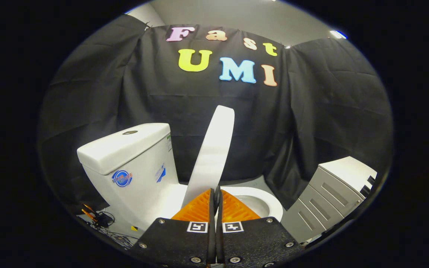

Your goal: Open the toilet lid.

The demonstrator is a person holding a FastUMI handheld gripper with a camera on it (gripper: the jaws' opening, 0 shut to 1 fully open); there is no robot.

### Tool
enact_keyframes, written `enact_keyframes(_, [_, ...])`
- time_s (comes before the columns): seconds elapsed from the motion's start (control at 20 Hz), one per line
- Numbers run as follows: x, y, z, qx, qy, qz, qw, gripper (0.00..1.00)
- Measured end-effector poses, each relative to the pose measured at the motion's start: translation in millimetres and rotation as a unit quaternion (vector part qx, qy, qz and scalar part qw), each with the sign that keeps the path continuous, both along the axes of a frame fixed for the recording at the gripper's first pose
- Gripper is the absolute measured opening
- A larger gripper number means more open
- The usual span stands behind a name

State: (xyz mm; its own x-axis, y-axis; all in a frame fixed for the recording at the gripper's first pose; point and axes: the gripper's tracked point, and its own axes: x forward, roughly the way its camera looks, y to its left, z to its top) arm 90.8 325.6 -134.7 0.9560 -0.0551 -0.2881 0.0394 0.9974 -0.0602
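Note:
The white toilet stands side-on, with its tank [132, 160] to the left of my fingers and the bowl rim [272, 204] just beyond them on the right. The white lid [214, 149] is raised and seen almost edge-on. It rises steeply from behind my fingertips and tilts a little toward the bowl side, apart from the tank. My gripper [216, 190] has its fingers pressed together with only a thin dark slit between them. The lid's lower part disappears behind the fingertips, and I cannot tell whether they touch it.
A grey drawer cabinet [330, 193] stands close to the bowl on the right. Cables and small orange tools [99, 219] lie on the floor left of the tank's base. Black cloth walls enclose the booth behind the toilet.

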Motion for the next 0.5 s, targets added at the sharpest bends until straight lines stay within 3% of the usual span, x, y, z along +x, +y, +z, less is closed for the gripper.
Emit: enact_keyframes(0.5, [4, 68, 11, -0.044, -0.018, 0.034, 0.998, 0.00])
